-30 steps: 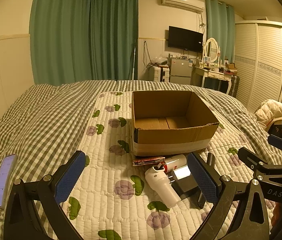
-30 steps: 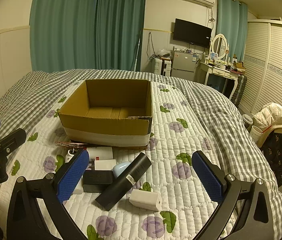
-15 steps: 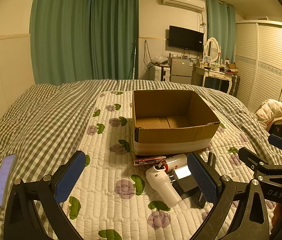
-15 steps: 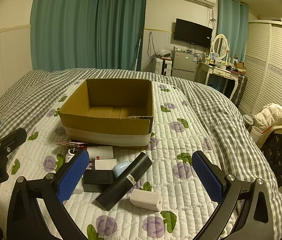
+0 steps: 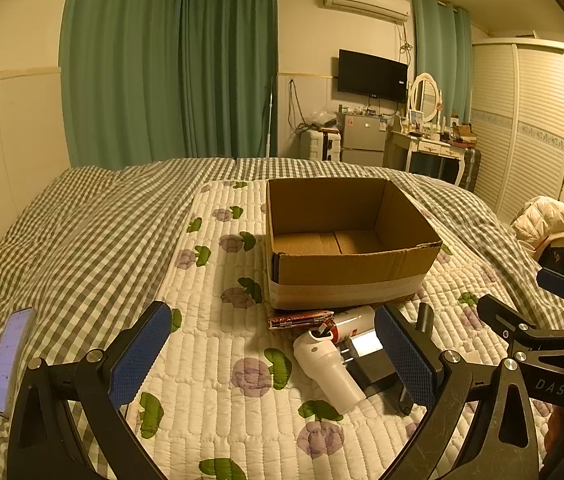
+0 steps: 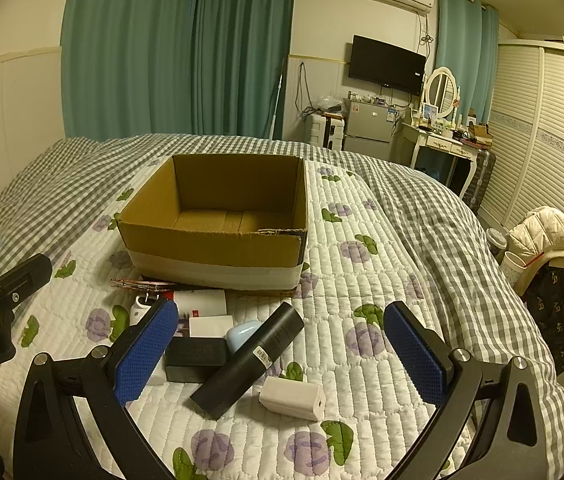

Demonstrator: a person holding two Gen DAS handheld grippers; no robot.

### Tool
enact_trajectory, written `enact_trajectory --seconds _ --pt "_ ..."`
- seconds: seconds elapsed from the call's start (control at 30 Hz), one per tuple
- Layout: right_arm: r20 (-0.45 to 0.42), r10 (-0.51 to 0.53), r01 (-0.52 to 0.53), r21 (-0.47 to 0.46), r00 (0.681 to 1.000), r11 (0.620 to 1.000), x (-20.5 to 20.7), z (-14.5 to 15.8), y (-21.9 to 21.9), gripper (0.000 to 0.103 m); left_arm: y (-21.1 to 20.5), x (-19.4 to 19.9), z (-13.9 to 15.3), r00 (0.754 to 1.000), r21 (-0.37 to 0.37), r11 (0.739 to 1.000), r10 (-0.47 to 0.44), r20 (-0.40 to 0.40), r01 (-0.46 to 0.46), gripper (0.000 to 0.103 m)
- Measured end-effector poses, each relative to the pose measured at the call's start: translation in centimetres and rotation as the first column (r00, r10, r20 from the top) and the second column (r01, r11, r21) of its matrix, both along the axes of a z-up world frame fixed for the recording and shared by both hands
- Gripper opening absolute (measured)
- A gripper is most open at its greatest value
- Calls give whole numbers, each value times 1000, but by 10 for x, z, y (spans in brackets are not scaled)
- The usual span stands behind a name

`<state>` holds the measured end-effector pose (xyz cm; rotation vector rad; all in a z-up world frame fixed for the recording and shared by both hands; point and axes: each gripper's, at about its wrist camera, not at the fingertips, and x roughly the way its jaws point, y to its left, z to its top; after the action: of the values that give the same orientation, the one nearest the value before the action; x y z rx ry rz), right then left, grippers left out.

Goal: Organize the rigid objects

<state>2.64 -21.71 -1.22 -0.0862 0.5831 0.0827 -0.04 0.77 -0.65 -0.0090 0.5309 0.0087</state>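
An open, empty cardboard box (image 5: 346, 264) (image 6: 218, 246) stands on the bed's white quilt. In front of it lies a cluster of rigid objects: a white bottle (image 5: 332, 372), a red-and-white can (image 5: 352, 320), a flat red packet (image 5: 300, 319), a black tube (image 6: 248, 360), a black box (image 6: 196, 360), a pale blue case (image 6: 242, 334) and a white charger block (image 6: 292, 398). My left gripper (image 5: 270, 356) is open and empty, above the quilt left of the cluster. My right gripper (image 6: 280, 360) is open and empty, its jaws standing either side of the tube and charger, above them.
A phone (image 5: 8, 360) lies on the checked blanket at the left. The other gripper shows at each view's side edge. A chair with a white jacket (image 6: 554, 236) stands right of the bed. Curtains, a TV, a fridge and a wardrobe are at the far wall.
Both grippers have drifted very slightly; the box and the objects lie where they were. Both stay open.
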Motion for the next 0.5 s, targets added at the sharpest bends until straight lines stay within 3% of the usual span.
enact_trajectory --seconds 0.5 --pt "-1 0 0 -3 1000 1000 1 1 1 103 0 0 0 1000 0 1000 1 0 -1 103"
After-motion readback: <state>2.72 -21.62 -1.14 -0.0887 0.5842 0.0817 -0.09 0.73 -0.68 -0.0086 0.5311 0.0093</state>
